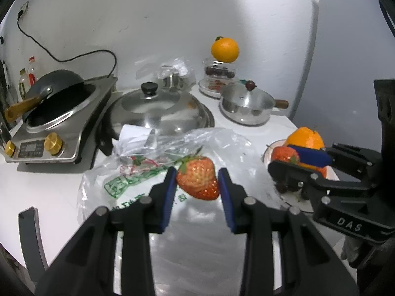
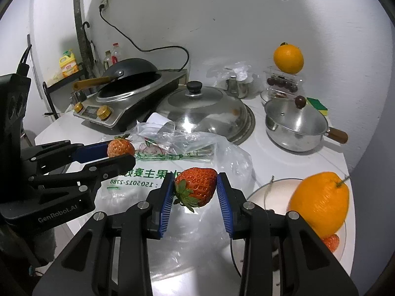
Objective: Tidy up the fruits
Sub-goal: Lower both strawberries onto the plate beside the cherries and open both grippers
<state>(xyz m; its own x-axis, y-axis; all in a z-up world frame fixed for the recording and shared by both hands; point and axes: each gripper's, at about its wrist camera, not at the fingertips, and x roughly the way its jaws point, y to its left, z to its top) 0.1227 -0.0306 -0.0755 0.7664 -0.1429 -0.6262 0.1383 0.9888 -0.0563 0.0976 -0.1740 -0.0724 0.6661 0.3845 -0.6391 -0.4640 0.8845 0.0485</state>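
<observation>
You have a red strawberry (image 1: 197, 181) clamped in your left jaws and another (image 2: 196, 187) in your right, with the white plate (image 2: 271, 190) beside them already holding an orange (image 2: 321, 202).

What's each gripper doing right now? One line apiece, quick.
Left gripper: shut on a pale strawberry, held above the plastic bag.
Right gripper: shut on a red strawberry, near the plate.
</observation>
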